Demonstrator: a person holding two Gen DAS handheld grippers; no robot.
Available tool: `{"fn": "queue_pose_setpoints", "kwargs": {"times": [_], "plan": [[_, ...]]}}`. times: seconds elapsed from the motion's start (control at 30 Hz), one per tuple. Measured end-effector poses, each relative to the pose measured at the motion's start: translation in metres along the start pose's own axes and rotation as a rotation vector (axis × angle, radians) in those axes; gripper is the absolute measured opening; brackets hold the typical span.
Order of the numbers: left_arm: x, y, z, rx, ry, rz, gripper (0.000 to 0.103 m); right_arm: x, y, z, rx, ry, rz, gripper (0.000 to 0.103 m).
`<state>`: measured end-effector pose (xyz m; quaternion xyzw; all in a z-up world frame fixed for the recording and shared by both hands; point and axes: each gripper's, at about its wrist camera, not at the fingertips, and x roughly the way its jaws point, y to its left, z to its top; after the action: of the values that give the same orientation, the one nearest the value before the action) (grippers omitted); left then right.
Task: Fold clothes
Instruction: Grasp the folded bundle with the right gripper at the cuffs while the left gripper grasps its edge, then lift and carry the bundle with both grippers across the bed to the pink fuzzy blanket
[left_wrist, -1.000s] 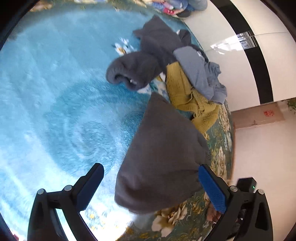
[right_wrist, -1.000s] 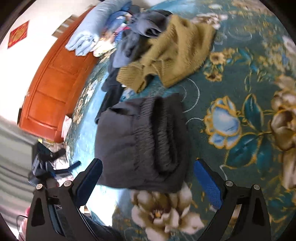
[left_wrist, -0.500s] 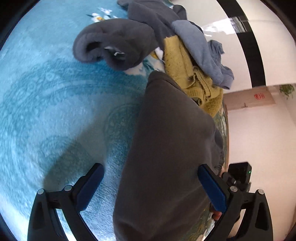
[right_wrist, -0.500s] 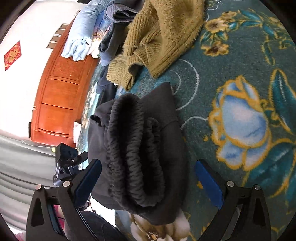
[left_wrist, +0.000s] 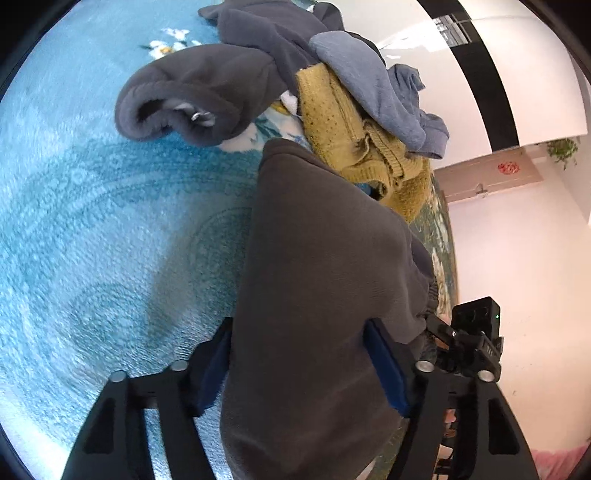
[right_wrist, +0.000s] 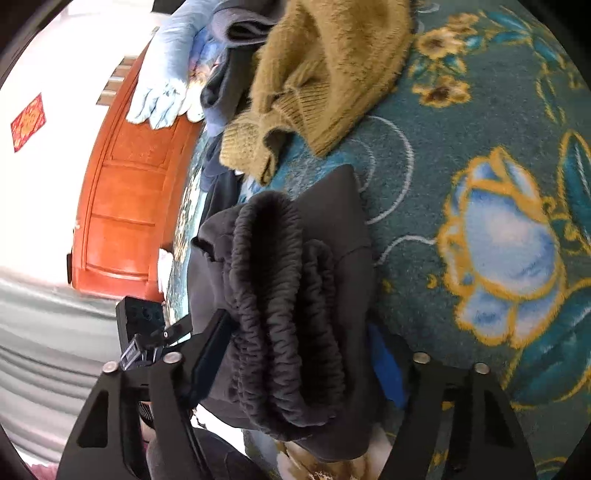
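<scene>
Both grippers, left (left_wrist: 301, 363) and right (right_wrist: 295, 363), had closed from spread onto the folded grey trousers (left_wrist: 321, 280), waistband (right_wrist: 280, 306) bunched.

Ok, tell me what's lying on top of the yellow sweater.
A blue-grey garment is draped over the yellow sweater, with a dark grey garment behind it. Whatever lies beneath the sweater is covered.

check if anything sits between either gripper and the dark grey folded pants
Nothing visible does. The left gripper and the right gripper each have their jaws closed directly on the folded pants.
</scene>
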<state>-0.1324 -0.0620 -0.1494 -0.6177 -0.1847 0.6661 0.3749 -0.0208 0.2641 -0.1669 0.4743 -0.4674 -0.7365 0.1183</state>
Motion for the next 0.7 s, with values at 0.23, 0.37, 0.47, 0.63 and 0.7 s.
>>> {"fn": "queue_pose_setpoints", "kwargs": {"times": [0.23, 0.37, 0.47, 0.63, 0.7], "plan": [[-0.016, -0.028, -0.003, 0.075, -0.022, 0.085, 0.041, -0.008, 0.019, 0.0, -0.02, -0.004, -0.019, 0.049], [-0.044, -0.049, -0.011, 0.109, -0.07, 0.112, 0.04, -0.02, 0.036, -0.002, -0.051, -0.012, 0.003, 0.048], [-0.073, -0.07, -0.016, 0.14, -0.118, 0.135, 0.04, -0.029, 0.056, -0.005, -0.083, -0.023, 0.037, 0.048], [-0.124, -0.111, -0.033, 0.205, -0.204, 0.175, 0.04, -0.053, 0.095, -0.012, -0.15, -0.051, 0.118, 0.048], [-0.138, -0.131, -0.043, 0.229, -0.227, 0.192, 0.04, -0.064, 0.106, -0.015, -0.169, -0.061, 0.142, 0.048]]}}
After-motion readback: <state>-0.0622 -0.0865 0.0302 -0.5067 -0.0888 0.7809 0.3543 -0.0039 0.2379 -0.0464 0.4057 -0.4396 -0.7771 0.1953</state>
